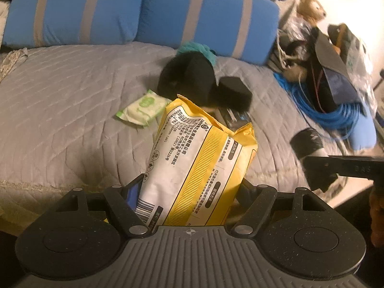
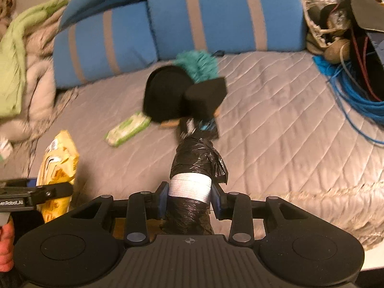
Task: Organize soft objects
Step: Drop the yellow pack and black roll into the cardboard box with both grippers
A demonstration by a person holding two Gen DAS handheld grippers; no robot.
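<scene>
— What's underneath it all?

— Grey quilted bed (image 2: 276, 124), filling both views. At its head lie two blue pillows with grey stripes (image 2: 216, 14); to the right of the pillows, a heap of clutter with a coil of blue cable (image 2: 355, 96) and a tan stuffed bear (image 1: 310, 6).

— And mid-bed?

— Just in front of the pillows sits a black hat (image 2: 165, 93), with a teal fluffy thing (image 2: 198, 63) touching its far side and a black block (image 2: 207, 96) against its right. A small green wipes pack (image 1: 141, 108) lies just left of the hat.

— The hands?

— The left gripper (image 1: 192, 189) is clamped on a tall yellow-and-white wipes packet (image 1: 199, 158), held up above the bed, nearer the camera than the hat. The right gripper (image 2: 189, 198) is closed on a roll of black plastic bags with a white band (image 2: 192, 184), also off the bed, in line with the hat.
</scene>
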